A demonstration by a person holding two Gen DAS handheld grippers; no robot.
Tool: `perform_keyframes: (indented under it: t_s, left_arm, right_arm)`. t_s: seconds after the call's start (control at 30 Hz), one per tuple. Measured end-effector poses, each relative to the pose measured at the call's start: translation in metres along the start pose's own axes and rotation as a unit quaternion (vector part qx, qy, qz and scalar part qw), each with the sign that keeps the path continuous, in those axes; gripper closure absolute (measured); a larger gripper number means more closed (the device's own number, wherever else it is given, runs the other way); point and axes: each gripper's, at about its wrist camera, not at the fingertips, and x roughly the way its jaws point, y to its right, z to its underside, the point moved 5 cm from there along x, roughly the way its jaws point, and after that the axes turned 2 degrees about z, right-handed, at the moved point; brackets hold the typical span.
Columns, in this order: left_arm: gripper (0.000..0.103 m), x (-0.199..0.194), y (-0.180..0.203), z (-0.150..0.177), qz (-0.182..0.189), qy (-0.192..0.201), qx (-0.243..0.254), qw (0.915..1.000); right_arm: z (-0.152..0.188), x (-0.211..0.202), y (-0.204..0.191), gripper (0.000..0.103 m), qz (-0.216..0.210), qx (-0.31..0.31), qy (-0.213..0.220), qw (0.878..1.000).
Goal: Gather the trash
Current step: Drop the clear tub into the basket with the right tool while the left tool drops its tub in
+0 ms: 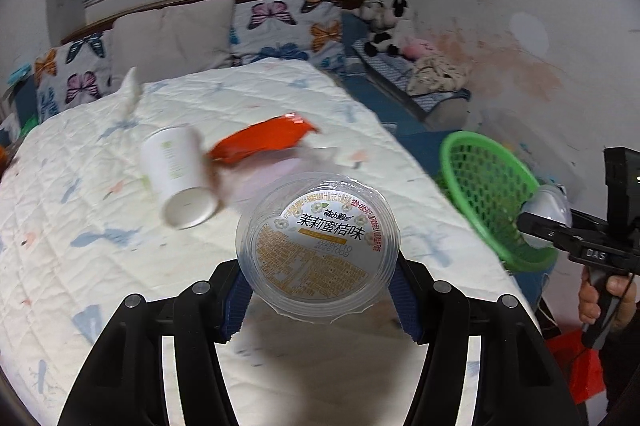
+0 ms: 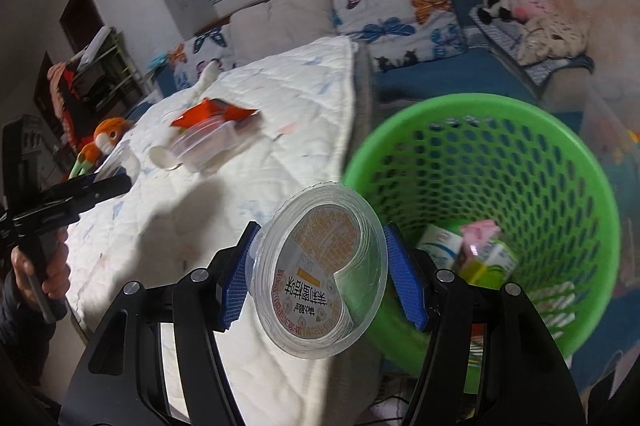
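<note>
- The left tool (image 1: 318, 290) pinches a clear plastic cup (image 1: 318, 246) between its blue pads, one on each side; the cup's printed lid faces the camera and it sits above the near part of the bed (image 1: 80, 226).
- The right tool (image 2: 322, 286) likewise pinches a second clear plastic cup (image 2: 320, 274), tilted so that its open mouth and half-peeled lid show. It hangs just over the near left rim of the green basket (image 2: 560, 153), at the bed's right edge.
- Inside the basket lie a small carton (image 2: 486, 260) and a pink wrapper (image 2: 478, 230) at the bottom.
- On the white quilt, farther from the left tool, a white paper cup (image 1: 180, 173) lies on its side with its base toward the camera.
- Just to its right lies an orange snack packet (image 1: 264, 139), touching or nearly touching the cup; blur keeps me from telling which.
- In the right wrist view the packet rests against a clear plastic container (image 2: 208, 145) on the bed.
- Butterfly pillows (image 1: 280, 25) line the far end of the bed, with stuffed toys (image 1: 384, 25) in the far right corner.
- An orange plush toy (image 2: 106, 137) lies at the bed's left side.
</note>
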Motion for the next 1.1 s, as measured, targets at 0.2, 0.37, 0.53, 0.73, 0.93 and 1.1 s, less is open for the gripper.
perform_keyframes:
  t_s: [0.2,0.37,0.53,0.73,0.93,1.1]
  left_arm:
    - [0.045,0.009,0.042,-0.011,0.026,-0.003,0.027,0.9993]
    - [0.045,0.019,0.069,-0.02,0.038,-0.007,0.047,0.9981]
    - [0.045,0.03,0.094,-0.026,0.048,-0.013,0.066,0.9966]
    - [0.045,0.047,0.122,-0.031,0.064,-0.025,0.081,0.9943]
    - [0.045,0.066,0.154,-0.034,0.078,-0.036,0.1,0.9912]
    - [0.045,0.085,0.177,-0.034,0.088,-0.048,0.111,0.9888]
  right_arm:
    - [0.002,-0.01,0.037,0.04,0.032,0.03,0.007,0.999]
    - [0.003,-0.013,0.064,0.04,0.051,0.053,0.009,0.997]
    - [0.006,-0.013,0.082,0.04,0.061,0.067,0.006,0.996]
    - [0.01,-0.02,0.097,0.029,0.064,0.082,0.013,0.994]
    - [0.012,-0.038,0.101,0.029,0.062,0.083,0.024,0.994]
    - [0.015,-0.054,0.104,0.028,0.058,0.089,0.037,0.994]
